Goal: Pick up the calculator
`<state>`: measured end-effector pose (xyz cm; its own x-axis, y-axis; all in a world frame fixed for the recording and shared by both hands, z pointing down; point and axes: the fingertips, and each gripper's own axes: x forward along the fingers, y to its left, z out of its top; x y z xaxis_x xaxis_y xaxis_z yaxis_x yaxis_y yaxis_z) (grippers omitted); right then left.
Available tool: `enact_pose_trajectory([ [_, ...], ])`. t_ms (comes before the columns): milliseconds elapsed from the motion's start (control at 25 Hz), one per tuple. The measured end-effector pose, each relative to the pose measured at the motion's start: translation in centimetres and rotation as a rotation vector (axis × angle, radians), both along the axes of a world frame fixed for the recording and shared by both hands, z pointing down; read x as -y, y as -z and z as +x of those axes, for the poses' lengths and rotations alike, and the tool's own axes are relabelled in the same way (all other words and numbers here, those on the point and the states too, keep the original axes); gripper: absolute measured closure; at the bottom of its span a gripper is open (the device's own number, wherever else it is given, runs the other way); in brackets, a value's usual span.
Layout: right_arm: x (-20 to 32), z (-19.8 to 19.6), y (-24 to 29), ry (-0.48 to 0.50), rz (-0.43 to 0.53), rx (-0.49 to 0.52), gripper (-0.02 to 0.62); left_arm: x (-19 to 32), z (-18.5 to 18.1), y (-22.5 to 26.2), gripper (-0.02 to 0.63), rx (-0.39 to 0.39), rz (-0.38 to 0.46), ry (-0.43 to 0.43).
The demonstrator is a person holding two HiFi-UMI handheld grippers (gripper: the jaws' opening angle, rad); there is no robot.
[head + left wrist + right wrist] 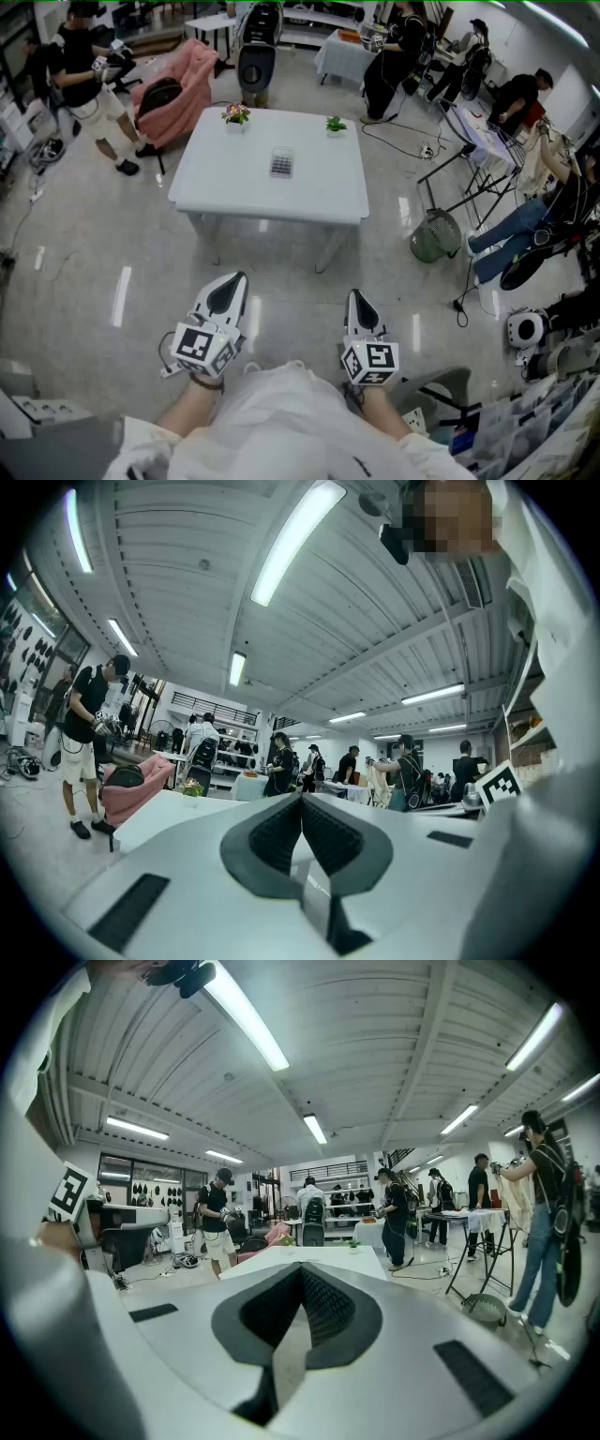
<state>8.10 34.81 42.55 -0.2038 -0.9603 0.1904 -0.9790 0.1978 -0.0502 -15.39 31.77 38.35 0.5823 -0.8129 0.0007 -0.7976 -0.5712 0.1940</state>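
Observation:
A small grey calculator (pixel 281 162) lies flat near the middle of a white square table (pixel 234 187), well ahead of both grippers. My left gripper (pixel 234 281) is held low over the floor in front of the table, jaws shut with nothing between them; in the left gripper view its pads (pixel 281 832) meet. My right gripper (pixel 355 297) is beside it, also short of the table, shut and empty. The right gripper view shows its dark pads (pixel 323 1307) closed together, with the table (pixel 309 1256) far ahead. In both gripper views the calculator is too small to make out.
Two small potted plants (pixel 235 113) (pixel 336 124) stand at the table's far corners. A pink armchair (pixel 183 89) is behind on the left, and a green wire basket (pixel 433 236) and a metal stand (pixel 469 187) on the right. Several people stand around the room, and cables cross the floor.

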Motion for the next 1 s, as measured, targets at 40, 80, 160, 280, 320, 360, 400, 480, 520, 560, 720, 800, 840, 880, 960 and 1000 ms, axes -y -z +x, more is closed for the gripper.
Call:
enact_pose_trajectory([
  [40,0.2,-0.1,0.1,0.002,0.001,0.000,0.580,0.1,-0.1,0.1,0.580,0.004,0.002,0.002],
  [80,0.3,-0.2,0.2,0.003,0.002,0.000,0.578,0.3,-0.2,0.3,0.580,0.007,0.003,0.003],
  [160,0.5,-0.4,0.3,0.006,0.002,0.002,0.578,0.5,-0.3,0.3,0.580,0.009,0.002,0.006],
  [280,0.6,-0.7,0.2,0.011,-0.001,0.005,0.579,0.6,-0.5,0.0,0.580,0.005,-0.006,0.014],
  [320,0.6,-0.7,0.2,0.013,-0.002,0.006,0.579,0.6,-0.5,0.1,0.580,0.007,-0.006,0.016],
  [360,0.6,-0.7,0.2,0.014,-0.002,0.007,0.579,0.6,-0.5,0.2,0.580,0.010,-0.005,0.017],
  [400,0.5,-0.7,0.2,0.015,-0.002,0.009,0.578,0.5,-0.5,0.2,0.580,0.012,-0.005,0.019],
  [480,0.6,-0.7,0.2,0.015,-0.001,0.012,0.578,0.6,-0.5,0.2,0.580,0.015,-0.006,0.025],
  [520,0.7,-0.7,0.2,0.015,0.000,0.016,0.578,0.7,-0.6,0.1,0.580,0.018,-0.006,0.031],
  [560,0.8,-0.6,0.2,0.014,0.001,0.022,0.578,0.9,-0.7,0.0,0.580,0.023,-0.006,0.037],
  [720,1.1,-0.4,0.1,0.015,-0.001,0.020,0.578,1.2,0.7,-0.6,0.307,0.027,-0.033,-0.018],
  [800,0.9,-0.2,0.2,0.019,0.003,0.021,0.578,1.1,1.8,-1.1,0.200,0.030,-0.057,-0.036],
  [840,0.7,0.0,0.2,0.021,0.005,0.024,0.578,0.9,2.2,-1.5,0.166,0.045,-0.066,-0.034],
  [880,0.6,0.2,0.2,0.024,0.007,0.027,0.578,0.8,2.5,-1.8,0.146,0.062,-0.075,-0.030],
  [960,0.8,0.5,0.2,0.027,0.011,0.032,0.578,1.0,3.1,-2.5,0.123,0.082,-0.097,-0.030],
  [1000,1.2,0.7,0.2,0.026,0.012,0.034,0.578,1.3,3.2,-2.8,0.118,0.086,-0.108,-0.033],
])
